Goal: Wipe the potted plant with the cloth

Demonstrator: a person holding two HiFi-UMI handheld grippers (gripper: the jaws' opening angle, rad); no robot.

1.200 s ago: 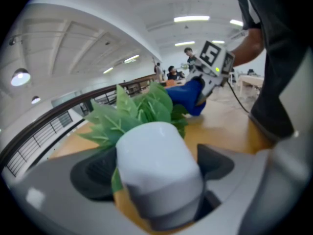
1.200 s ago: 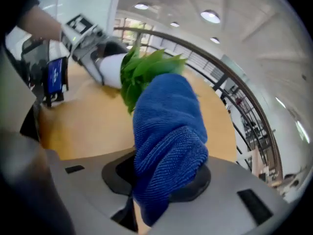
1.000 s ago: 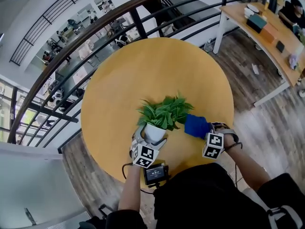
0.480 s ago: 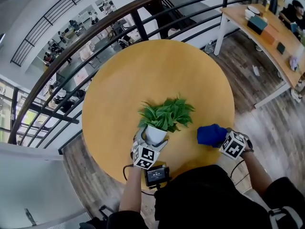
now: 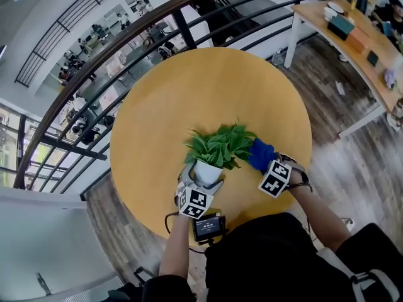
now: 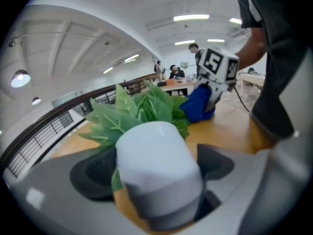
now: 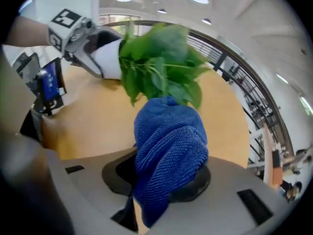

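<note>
On the round yellow table [image 5: 189, 87], the potted plant [image 5: 217, 150] is standing near the person's edge — the left gripper [image 5: 201, 184] is squeezing its white pot [image 5: 205, 171] between both jaws. The right gripper [image 5: 267, 167] is pinching the blue cloth [image 5: 260, 154] — it is touching the green leaves [image 5: 221, 143].

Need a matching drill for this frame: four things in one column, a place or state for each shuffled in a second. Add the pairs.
Things:
1. white pot
2. blue cloth
3. leaves
4. round table

Places or states:
A. clamped in the right gripper
B. cloth pressed against them
C. tan wood, below the plant
D. clamped in the left gripper

Pairs: 1-D, 2-A, 3-B, 4-C
</note>
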